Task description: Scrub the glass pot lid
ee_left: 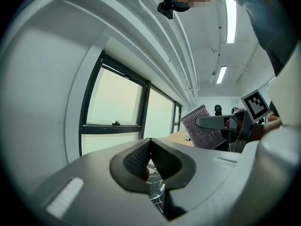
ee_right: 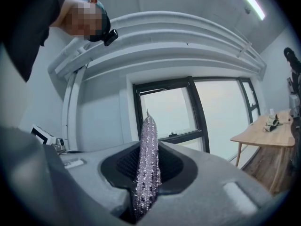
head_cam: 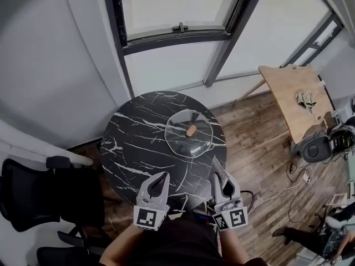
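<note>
The glass pot lid (head_cam: 189, 133), clear with a wooden knob, lies flat on the round black marble table (head_cam: 133, 132), right of its middle. My left gripper (head_cam: 162, 178) hovers over the table's near edge, shut with nothing between its jaws; in the left gripper view (ee_left: 150, 143) the pads meet. My right gripper (head_cam: 216, 166) is beside it, just short of the lid, shut on a sparkly silver scrub pad (ee_right: 148, 173) that stands upright between the jaws. That pad (ee_left: 202, 127) also shows in the left gripper view, at the right.
A wooden side table (head_cam: 294, 96) with a rag stands at the right. A black office chair (head_cam: 28, 198) is at the left. Cables and devices (head_cam: 319, 146) lie on the wood floor at the right. A window (head_cam: 177, 7) is behind the table.
</note>
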Motion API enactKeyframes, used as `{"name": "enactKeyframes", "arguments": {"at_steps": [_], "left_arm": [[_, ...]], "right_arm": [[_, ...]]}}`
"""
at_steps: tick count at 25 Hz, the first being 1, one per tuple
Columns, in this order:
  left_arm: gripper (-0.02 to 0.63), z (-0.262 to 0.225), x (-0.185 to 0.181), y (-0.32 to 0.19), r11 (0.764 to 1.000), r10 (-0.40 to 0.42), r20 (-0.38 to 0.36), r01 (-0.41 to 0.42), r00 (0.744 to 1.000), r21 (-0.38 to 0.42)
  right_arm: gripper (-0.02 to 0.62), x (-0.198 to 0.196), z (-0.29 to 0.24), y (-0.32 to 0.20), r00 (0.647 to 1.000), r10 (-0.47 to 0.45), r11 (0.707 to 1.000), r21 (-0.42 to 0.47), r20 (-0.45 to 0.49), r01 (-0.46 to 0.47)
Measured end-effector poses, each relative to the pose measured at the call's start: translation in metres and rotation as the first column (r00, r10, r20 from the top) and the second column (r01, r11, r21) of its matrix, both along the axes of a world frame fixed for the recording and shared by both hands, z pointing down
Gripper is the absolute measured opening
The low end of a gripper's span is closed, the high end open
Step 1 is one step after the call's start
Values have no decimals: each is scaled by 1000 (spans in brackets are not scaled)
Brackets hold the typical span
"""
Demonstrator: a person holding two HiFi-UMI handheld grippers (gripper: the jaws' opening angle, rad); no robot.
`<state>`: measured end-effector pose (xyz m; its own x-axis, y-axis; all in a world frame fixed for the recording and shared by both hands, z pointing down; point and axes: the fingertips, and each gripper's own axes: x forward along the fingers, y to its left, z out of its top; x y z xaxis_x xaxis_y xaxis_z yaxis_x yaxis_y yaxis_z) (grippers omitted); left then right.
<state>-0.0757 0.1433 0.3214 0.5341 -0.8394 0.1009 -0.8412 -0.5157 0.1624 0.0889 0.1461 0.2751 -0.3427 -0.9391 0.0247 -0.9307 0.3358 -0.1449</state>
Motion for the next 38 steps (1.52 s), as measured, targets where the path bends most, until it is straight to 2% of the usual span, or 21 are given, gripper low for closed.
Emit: {"name": "enactKeyframes", "arguments": {"at_steps": [5, 10, 12, 16, 19, 21, 28, 33, 38], "left_arm": [[3, 11, 30, -33, 1000, -24, -22, 24, 999, -9], [3, 22, 61, -73, 995, -98, -8, 97, 995, -27], [3, 32, 75, -88, 995, -95, 9, 95, 995, -31], [5, 57, 98, -105, 992, -82, 41, 85, 996, -97], [79, 86, 111, -120, 990, -43, 82, 54, 996, -134], [104, 103, 118, -133, 986, -36, 100, 52, 994, -157], [133, 166, 130, -176, 976, -41, 172, 76, 984, -204], [205, 226, 134, -197, 954, 0, 205, 61, 979, -293], [213, 268, 137, -219, 940, 9, 221, 67, 975, -335]], "right_arm": [[80, 15, 8, -39, 996, -84, 996, -13, 18, 84], [78, 40, 25, -78, 985, -171, 984, -49, 34, 172], [78, 50, 31, -98, 981, -193, 980, -43, 28, 194], [78, 70, 49, -122, 980, -196, 978, -66, 41, 198], [80, 82, 62, -136, 978, -200, 975, -89, 58, 205], [78, 88, 72, -142, 976, -212, 970, -109, 57, 217], [80, 105, 121, -166, 968, -244, 952, -177, 59, 251], [80, 114, 155, -186, 969, -237, 944, -219, 66, 246], [80, 123, 189, -203, 970, -234, 934, -261, 65, 243]]}}
